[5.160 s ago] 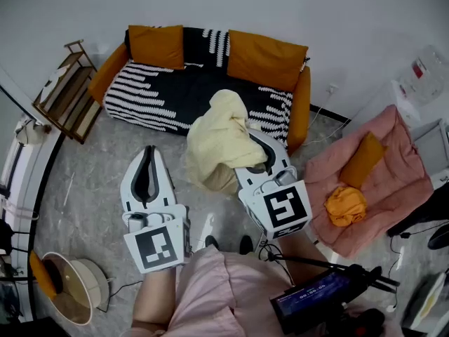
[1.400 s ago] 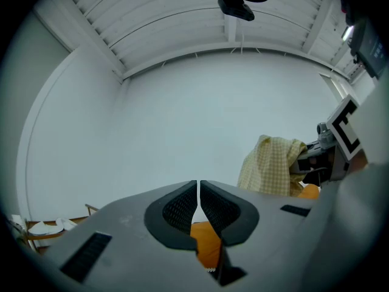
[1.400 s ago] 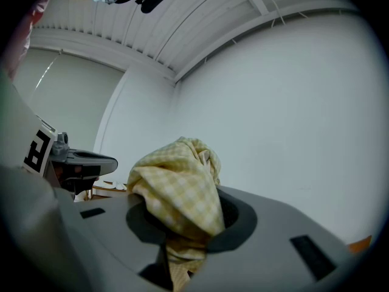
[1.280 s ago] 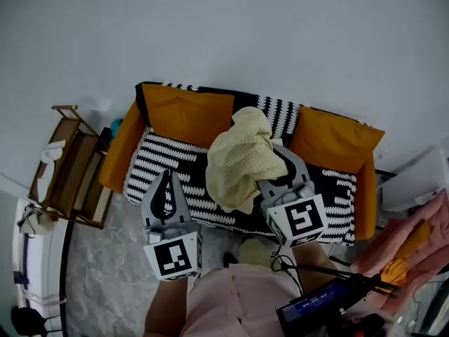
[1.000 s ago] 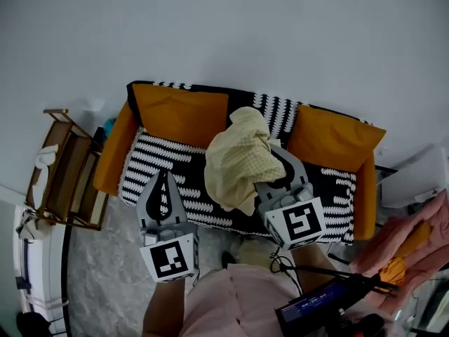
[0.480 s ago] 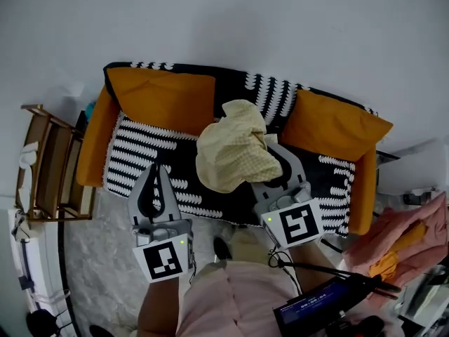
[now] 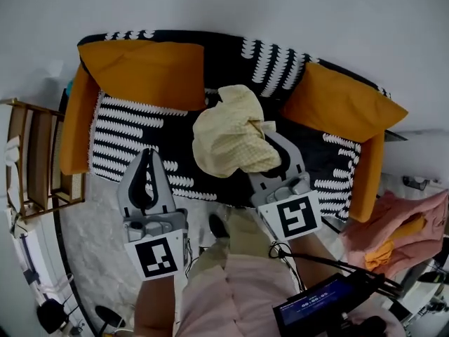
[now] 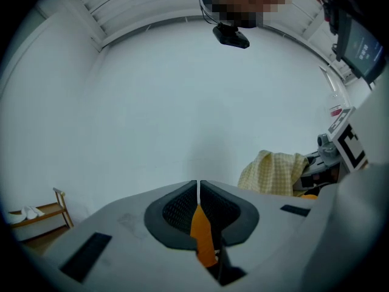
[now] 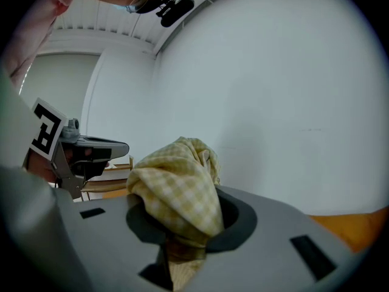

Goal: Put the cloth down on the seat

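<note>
While the right gripper pinches the cloth by a bunched fold, the bundle hangs at its tips over the sofa seat, likely positioned for release. Left gripper pressed together, empty, alongside.

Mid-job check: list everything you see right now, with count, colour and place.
sofa: one, black with white stripes, orange arms, against the wall
cushions: two, orange, on the sofa back, left and right
cloth: one, pale yellow check, over the sofa seat, held by the right tongs
shelf: one, wooden, left of the sofa
bedding: one, pink, far right, with an orange bundle on it
screen device: one, dark, bottom right
person's legs: pink trousers, bottom centre
left tongs: shut, empty, at the sofa's front edge
right tongs: shut on the cloth
</note>
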Demonstrator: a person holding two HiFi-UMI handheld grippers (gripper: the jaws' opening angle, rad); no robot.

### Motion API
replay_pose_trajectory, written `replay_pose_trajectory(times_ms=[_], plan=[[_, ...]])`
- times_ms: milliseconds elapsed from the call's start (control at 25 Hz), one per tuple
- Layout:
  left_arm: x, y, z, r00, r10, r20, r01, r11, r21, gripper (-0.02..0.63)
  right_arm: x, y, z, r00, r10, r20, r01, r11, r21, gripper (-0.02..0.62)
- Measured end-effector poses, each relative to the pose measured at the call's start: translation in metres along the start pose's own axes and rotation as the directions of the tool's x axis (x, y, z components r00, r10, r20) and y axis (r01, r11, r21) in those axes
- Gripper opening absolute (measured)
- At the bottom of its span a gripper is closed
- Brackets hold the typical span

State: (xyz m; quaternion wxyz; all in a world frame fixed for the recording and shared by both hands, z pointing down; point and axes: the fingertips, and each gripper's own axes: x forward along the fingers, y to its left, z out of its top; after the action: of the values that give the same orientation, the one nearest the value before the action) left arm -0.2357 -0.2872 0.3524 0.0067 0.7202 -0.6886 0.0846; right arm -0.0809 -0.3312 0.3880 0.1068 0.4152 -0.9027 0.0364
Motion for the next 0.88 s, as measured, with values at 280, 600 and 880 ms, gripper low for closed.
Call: replay_pose_trajectory(times_ms=[280,600,880], plan=[[0.031,-0.003,-0.030,0.999,-0.044,-0.011,0.044,0.999,0.028,0.025,0.029,-0.011,-0.054,0.998,-0.001,-0.068,0.002,1.000,0.014,0.106],[0.068,-0.001,-0.070,0.997,-0.060,-0.057,0.062,0.998,0.031,0.025,0.061,-0.022,-0.117,0.989,0.005,-0.148,0.002,0.999,0.051,0.106],[0.082,-0.001,-0.089,0.994,-0.069,-0.087,0.073,0.997,0.035,0.025,0.082,-0.033,-0.156,0.978,0.005,-0.206,0.004,0.999,0.046,0.109]])
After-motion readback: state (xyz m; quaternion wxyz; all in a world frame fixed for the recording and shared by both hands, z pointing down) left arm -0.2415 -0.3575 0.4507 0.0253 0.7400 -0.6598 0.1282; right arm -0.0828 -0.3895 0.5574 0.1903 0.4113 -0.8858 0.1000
